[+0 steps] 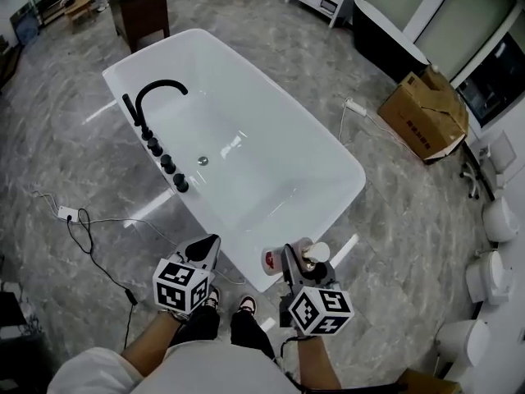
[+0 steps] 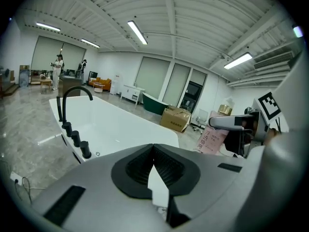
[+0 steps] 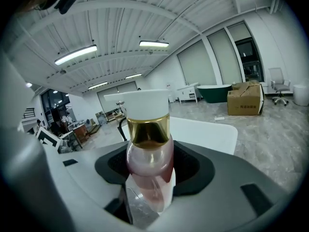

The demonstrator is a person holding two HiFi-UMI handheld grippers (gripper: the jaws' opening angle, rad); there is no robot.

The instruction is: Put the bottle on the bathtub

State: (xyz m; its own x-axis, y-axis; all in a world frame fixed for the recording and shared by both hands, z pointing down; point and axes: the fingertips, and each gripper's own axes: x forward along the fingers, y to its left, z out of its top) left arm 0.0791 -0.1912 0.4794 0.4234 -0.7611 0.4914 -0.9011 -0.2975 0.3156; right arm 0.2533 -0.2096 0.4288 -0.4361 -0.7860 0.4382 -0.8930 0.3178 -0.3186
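The bottle (image 3: 149,163) has a pink body, a gold collar and a white cap, and my right gripper (image 3: 150,197) is shut on its body. In the head view the bottle (image 1: 312,251) hangs in my right gripper (image 1: 299,261) just over the near corner of the white bathtub (image 1: 344,158). My left gripper (image 1: 210,243) is beside that corner, shut with nothing in it. From the left gripper view, its jaws (image 2: 153,151) meet, and the bottle (image 2: 211,140) shows at the right. A black faucet (image 1: 156,93) and several black knobs sit on the tub's left rim.
A cardboard box (image 1: 426,113) and a black tub (image 1: 385,43) lie to the right rear. A dark cabinet (image 1: 139,6) is behind the bathtub. Cables (image 1: 82,228) trail on the marble floor at left. White toilets (image 1: 492,277) line the right edge. The person's shoes (image 1: 246,304) are below.
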